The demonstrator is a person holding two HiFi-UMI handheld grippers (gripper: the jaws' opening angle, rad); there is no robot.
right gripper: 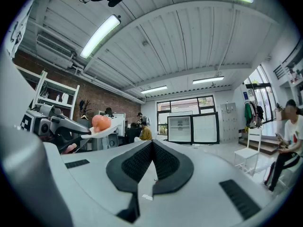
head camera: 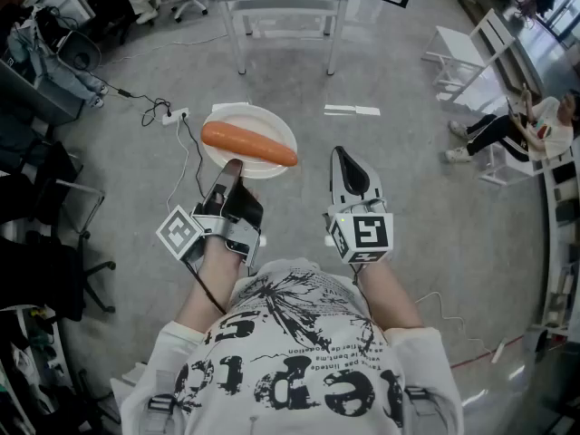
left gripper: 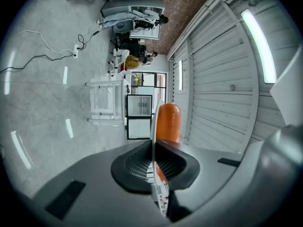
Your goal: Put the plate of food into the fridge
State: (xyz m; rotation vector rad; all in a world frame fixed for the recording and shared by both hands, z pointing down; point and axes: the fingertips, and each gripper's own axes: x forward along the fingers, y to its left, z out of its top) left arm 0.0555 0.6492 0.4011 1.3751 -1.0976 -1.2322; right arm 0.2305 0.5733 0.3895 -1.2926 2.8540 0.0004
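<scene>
The white plate, held level by its rim, carries a long orange sausage.

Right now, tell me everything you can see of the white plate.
The white plate is round, shallow and smooth, plastic or ceramic by its look. It is held roughly level in the air above the grey floor, carried only by the left gripper, whose jaws are shut on its near rim. One long orange piece of food, sausage-shaped, lies across its middle. Nothing else touches it.
</scene>
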